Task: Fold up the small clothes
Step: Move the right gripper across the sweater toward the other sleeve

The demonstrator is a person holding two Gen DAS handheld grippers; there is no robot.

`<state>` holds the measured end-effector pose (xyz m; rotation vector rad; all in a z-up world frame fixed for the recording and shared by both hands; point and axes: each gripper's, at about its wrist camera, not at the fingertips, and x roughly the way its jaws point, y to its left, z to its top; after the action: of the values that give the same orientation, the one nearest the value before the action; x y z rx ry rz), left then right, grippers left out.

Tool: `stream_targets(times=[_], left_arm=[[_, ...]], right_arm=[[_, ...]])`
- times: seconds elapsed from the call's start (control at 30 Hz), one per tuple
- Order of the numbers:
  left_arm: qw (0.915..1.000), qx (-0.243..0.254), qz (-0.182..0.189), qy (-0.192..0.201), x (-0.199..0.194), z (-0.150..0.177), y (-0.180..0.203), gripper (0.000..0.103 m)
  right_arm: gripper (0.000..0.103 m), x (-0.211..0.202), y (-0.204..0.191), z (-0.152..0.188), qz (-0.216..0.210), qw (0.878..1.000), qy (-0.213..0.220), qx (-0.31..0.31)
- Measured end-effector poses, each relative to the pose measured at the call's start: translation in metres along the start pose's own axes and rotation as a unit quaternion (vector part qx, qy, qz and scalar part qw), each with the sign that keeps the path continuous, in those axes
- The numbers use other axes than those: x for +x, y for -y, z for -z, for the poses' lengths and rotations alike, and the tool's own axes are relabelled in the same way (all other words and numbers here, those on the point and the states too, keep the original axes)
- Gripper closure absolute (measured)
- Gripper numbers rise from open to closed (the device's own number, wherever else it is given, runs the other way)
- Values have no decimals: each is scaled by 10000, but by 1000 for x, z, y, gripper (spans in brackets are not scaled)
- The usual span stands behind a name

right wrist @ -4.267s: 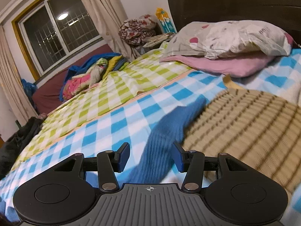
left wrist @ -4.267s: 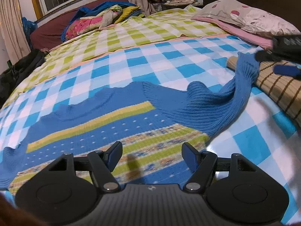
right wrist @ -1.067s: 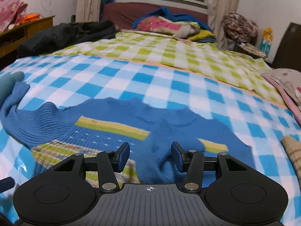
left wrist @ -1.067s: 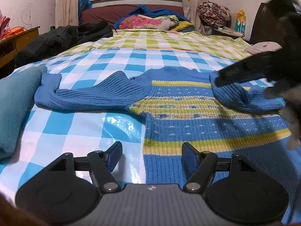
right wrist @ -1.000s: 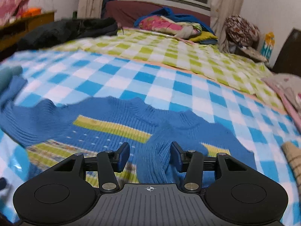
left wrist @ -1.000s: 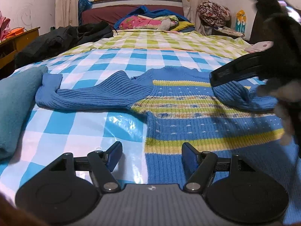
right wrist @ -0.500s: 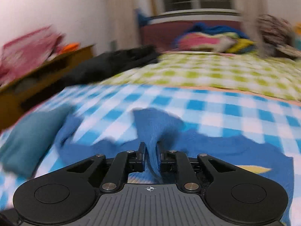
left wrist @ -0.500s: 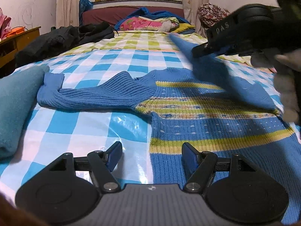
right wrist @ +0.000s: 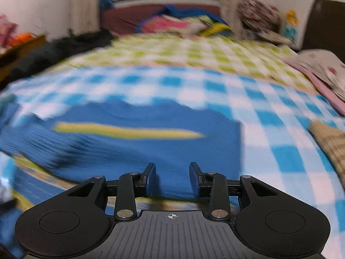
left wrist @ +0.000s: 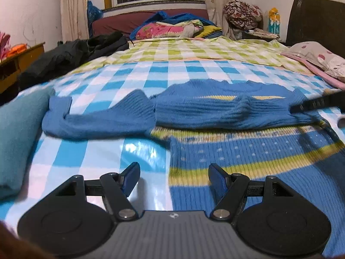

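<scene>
A blue knitted sweater (left wrist: pixel 237 151) with yellow-green stripes lies flat on the blue-checked bedsheet (left wrist: pixel 103 151). Its right sleeve (left wrist: pixel 215 112) lies folded across the chest; the other sleeve (left wrist: pixel 97 120) stretches out to the left. My left gripper (left wrist: pixel 173 179) hangs open over the sweater's near left edge, holding nothing. In the blurred right wrist view, my right gripper (right wrist: pixel 172 179) hovers over the sweater (right wrist: pixel 151 146) with its jaws opening. Blue knit shows in the gap, but the pads do not press on it. The right gripper's black finger (left wrist: pixel 319 103) also shows at the left wrist view's right edge.
A folded teal cloth (left wrist: pixel 15 133) lies at the near left. A black jacket (left wrist: pixel 71 54) sits far left, and piled bedding (left wrist: pixel 172 28) under the window. Pillows (left wrist: pixel 319 58) and a tan striped garment (right wrist: pixel 330 140) lie on the right by the dark headboard (left wrist: pixel 314 19).
The right gripper shut on the right sleeve, carried it left across the chest and let go. The sleeve now lies flat, and the gripper has drawn back right. The left gripper stayed put.
</scene>
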<state>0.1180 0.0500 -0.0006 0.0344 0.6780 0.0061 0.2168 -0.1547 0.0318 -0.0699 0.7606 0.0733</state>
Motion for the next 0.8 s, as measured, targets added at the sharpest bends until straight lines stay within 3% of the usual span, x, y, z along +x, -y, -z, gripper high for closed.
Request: stream_targets(times=[0.2, 0.3, 0.47, 0.63, 0.8], left_arm=[[9997, 187, -120, 51, 18, -25, 16, 28], [9998, 164, -95, 10, 34, -37, 22, 28], [9991, 240, -316, -176, 62, -46, 27, 25], [9964, 74, -819, -200, 62, -45, 11, 22], [9959, -154, -872, -205, 46, -34, -10, 22]], right_arm=[[75, 10, 39, 4, 376, 9987, -16, 341], [70, 17, 52, 5, 692, 9971, -95, 302], [70, 1, 61, 1, 501, 9972, 22, 551], [70, -24, 25, -10, -295, 9984, 457, 133], [66, -15, -33, -29, -1374, 9882, 444, -510]])
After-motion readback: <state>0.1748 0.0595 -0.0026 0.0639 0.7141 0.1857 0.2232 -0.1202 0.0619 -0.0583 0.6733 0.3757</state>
